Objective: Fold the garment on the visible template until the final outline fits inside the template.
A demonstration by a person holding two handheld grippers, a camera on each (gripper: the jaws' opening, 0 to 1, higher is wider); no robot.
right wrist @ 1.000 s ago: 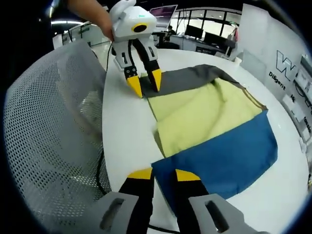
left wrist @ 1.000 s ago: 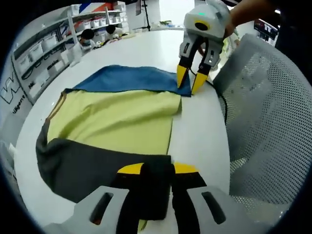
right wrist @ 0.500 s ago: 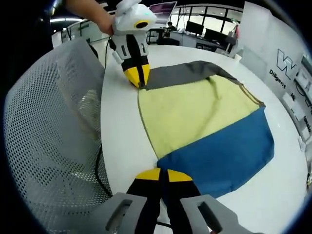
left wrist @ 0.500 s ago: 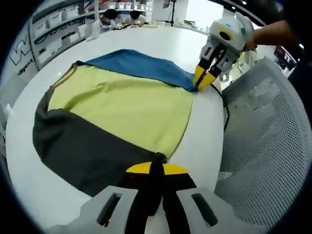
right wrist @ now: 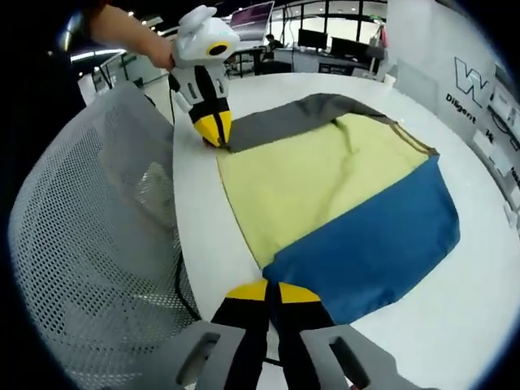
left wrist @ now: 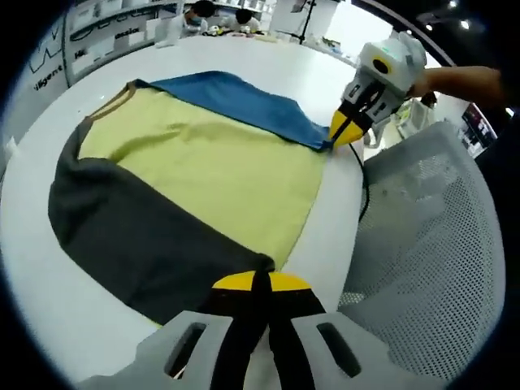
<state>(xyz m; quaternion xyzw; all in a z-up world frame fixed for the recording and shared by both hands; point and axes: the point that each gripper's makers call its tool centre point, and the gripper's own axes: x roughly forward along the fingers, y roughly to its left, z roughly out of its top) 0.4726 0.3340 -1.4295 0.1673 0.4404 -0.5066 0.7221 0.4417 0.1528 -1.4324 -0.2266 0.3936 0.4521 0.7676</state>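
A garment [left wrist: 187, 175] in grey, yellow and blue bands lies spread flat on the white table [left wrist: 32, 276]. At the near edge of the left gripper view, my left gripper [left wrist: 260, 281] is shut on the grey corner. My right gripper [left wrist: 344, 135] pinches the blue corner at the far side. In the right gripper view the garment [right wrist: 341, 187] runs away from my right gripper [right wrist: 272, 291], which is shut on the blue corner. There my left gripper [right wrist: 215, 132] holds the grey corner by the table [right wrist: 203, 231] edge. A person's hand holds each gripper.
A grey mesh chair [left wrist: 422, 244] stands against the table edge beside both grippers, also the chair [right wrist: 89, 244] in the right gripper view. A black cable [left wrist: 361, 187] hangs between table and chair. Shelves with bins [left wrist: 97, 24] and people sit beyond the far side.
Both grippers went from open around the corners to shut on them. The hem between them has drawn straighter and the yellow band lies flatter. Both cameras shifted.
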